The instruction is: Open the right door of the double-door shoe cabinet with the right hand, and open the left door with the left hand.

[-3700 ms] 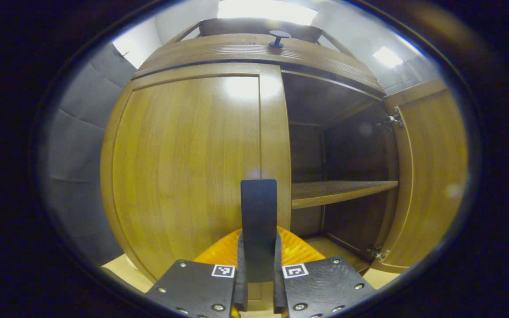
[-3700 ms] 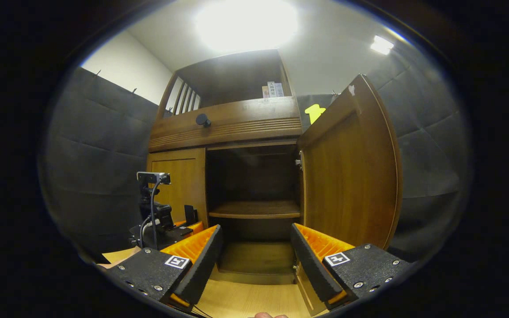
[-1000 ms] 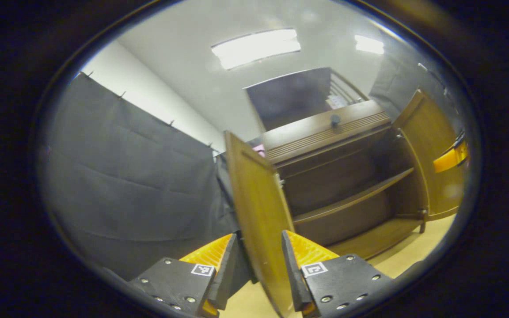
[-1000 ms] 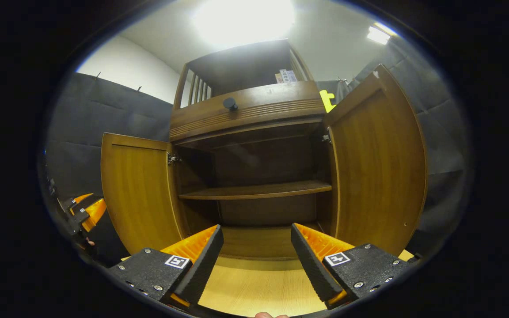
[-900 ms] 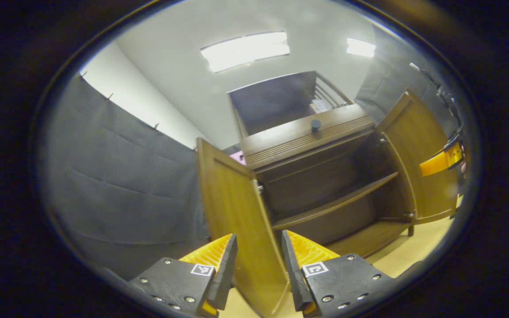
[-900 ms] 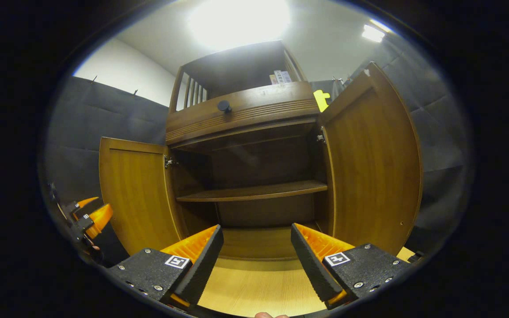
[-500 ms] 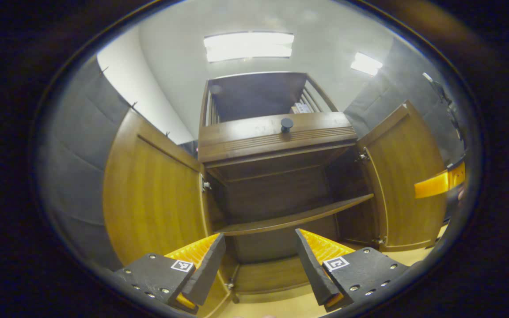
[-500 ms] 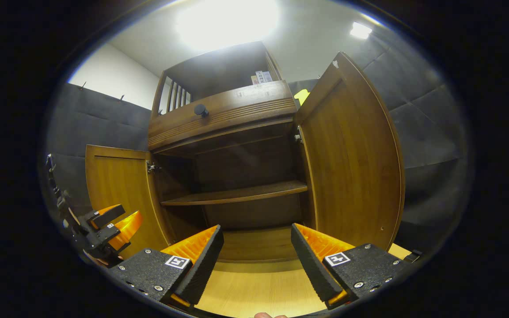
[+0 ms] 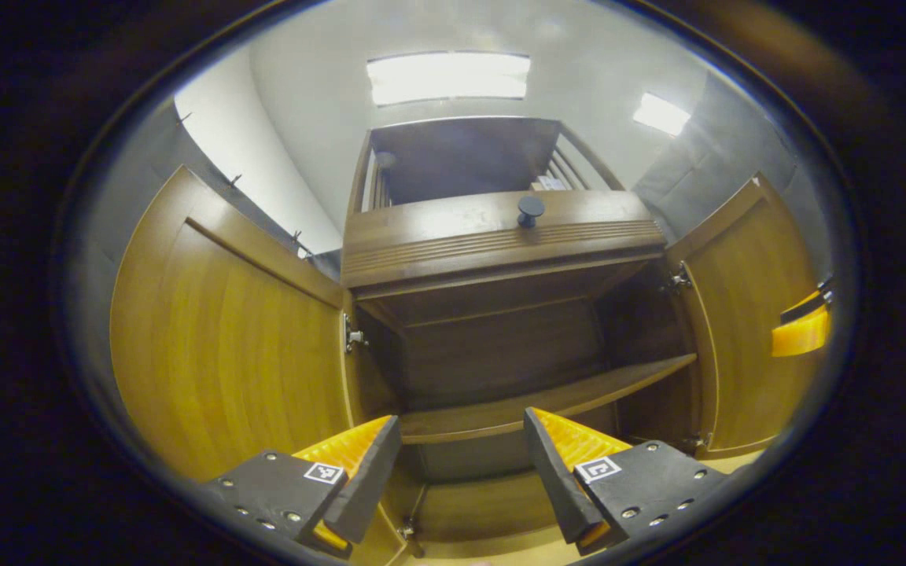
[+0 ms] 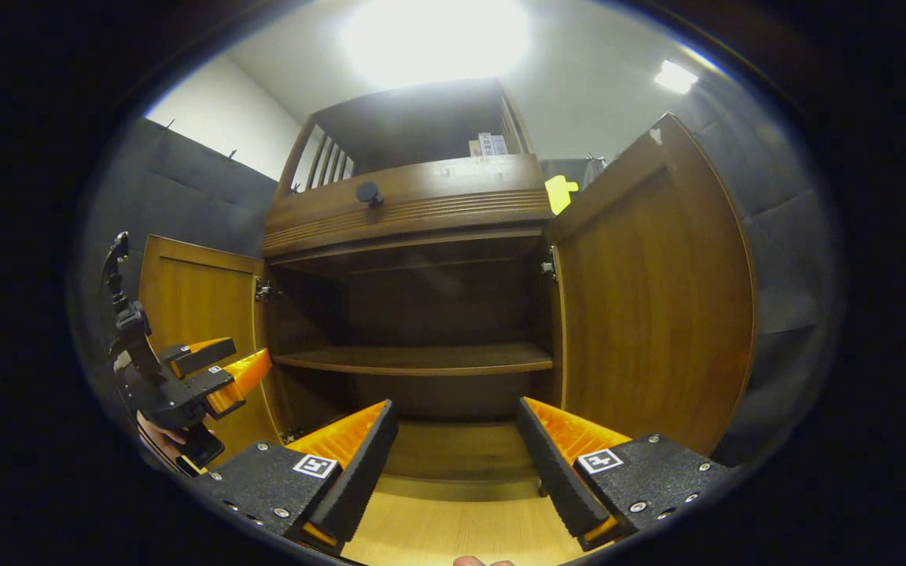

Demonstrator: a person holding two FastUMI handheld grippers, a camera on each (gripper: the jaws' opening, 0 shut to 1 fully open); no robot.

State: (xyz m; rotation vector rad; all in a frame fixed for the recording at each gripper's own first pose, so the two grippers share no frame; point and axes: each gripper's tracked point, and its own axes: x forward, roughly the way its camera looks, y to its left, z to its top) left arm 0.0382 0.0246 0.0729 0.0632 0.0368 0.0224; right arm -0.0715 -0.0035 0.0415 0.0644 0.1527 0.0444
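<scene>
**Both doors open, task looked done**

With both doors swung wide, the shoe cabinet (image 10: pixel 421 314) stood open: right door (image 10: pixel 657 314), left door (image 9: pixel 225 346). Left gripper (image 9: pixel 461 472) and right gripper (image 10: pixel 457 460) hung in front, jaws spread, holding nothing. Judged: 2 of 2 steps complete, nothing left.

**Cabinet with both doors swung out**

In the right gripper view the shoe cabinet (image 10: pixel 410 212) stands straight ahead, on the floor (image 10: pixel 453 527). Its left door (image 10: pixel 193 330) swings out to the left, its right door (image 10: pixel 657 306) to the right. Between them, inside, a shelf (image 10: pixel 414 359) runs across. A knob (image 10: pixel 369 192) sits on the band above the opening. The left gripper (image 10: pixel 233 376) hangs before the left door; the right gripper (image 10: pixel 457 440) faces the opening.
</scene>
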